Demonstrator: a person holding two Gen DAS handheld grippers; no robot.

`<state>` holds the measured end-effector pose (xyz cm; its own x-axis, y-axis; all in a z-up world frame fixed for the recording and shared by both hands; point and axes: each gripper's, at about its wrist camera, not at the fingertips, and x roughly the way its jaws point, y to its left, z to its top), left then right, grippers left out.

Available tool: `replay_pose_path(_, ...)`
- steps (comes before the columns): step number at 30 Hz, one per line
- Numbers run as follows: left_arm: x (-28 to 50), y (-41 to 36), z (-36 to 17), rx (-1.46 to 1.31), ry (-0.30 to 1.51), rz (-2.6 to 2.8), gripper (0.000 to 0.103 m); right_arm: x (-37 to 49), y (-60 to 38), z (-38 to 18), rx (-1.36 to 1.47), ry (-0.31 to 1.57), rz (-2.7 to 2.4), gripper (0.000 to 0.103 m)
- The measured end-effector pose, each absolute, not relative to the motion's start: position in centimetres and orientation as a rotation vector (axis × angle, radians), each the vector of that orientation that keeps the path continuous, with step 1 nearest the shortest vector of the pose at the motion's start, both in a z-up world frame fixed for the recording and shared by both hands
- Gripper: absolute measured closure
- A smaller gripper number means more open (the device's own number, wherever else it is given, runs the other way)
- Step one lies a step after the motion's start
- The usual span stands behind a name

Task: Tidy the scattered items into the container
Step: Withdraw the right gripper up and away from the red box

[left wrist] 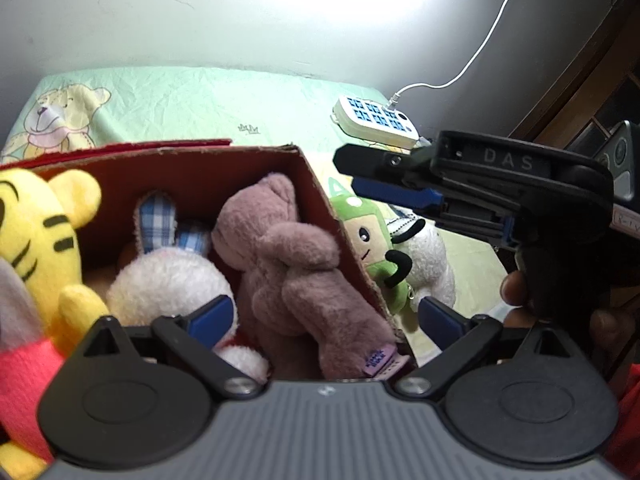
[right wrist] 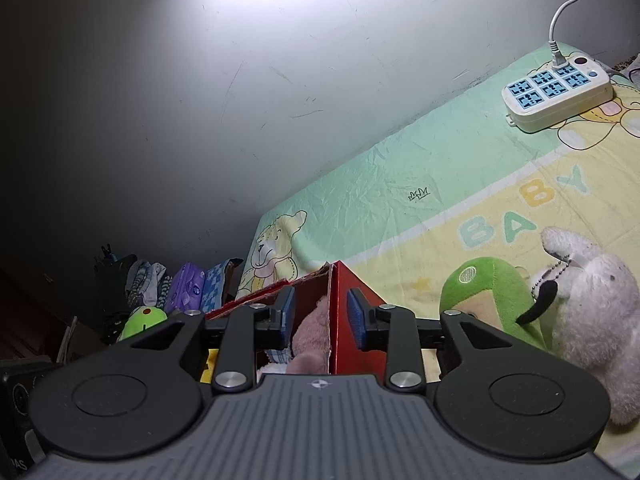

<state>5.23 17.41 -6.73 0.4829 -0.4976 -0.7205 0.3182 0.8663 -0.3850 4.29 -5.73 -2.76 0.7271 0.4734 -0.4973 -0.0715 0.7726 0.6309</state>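
**Box with soft toys inside, two more toys beside it**

The box (left wrist: pixel 200 184) is made of cardboard, red on the outside and brown inside. It sits on a bed sheet (left wrist: pixel 192 96) with its top open. Inside it are a pink bear (left wrist: pixel 288 264), a white bunny (left wrist: pixel 168 280) with blue checked ears, and a yellow tiger (left wrist: pixel 36 232) with black stripes at the left side. The pink bear leans on the right wall of the box and has a small purple tag on it. The words on the tag are too small to read.

Just outside the box, on the right, lie a green toy (left wrist: pixel 372 248) and a white fluffy toy (left wrist: pixel 428 260). They touch each other.

The left gripper (left wrist: pixel 324 316) hangs over the box with its blue pads spread wide, holding nothing. The right gripper (right wrist: pixel 320 318) is only a little bit apart. The corner of the box shows between its pads, but they do not press on it. A hand (left wrist: pixel 516 292) holds its handle.

The sheet says "BABY" in big letters and has teddy bears drawn on it. The right gripper has "DAS" written on its side. A white power strip (right wrist: pixel 560 96) with blue sockets lies far back on the sheet.
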Motion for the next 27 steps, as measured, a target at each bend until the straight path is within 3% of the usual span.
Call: replay_pose_path(27, 0.5, 17.9, -5.6, -0.016, 0.958, -0.183, 0.003, -1.7, -2.6, -1.7, 0.506, 0.739, 0.215, 0.071)
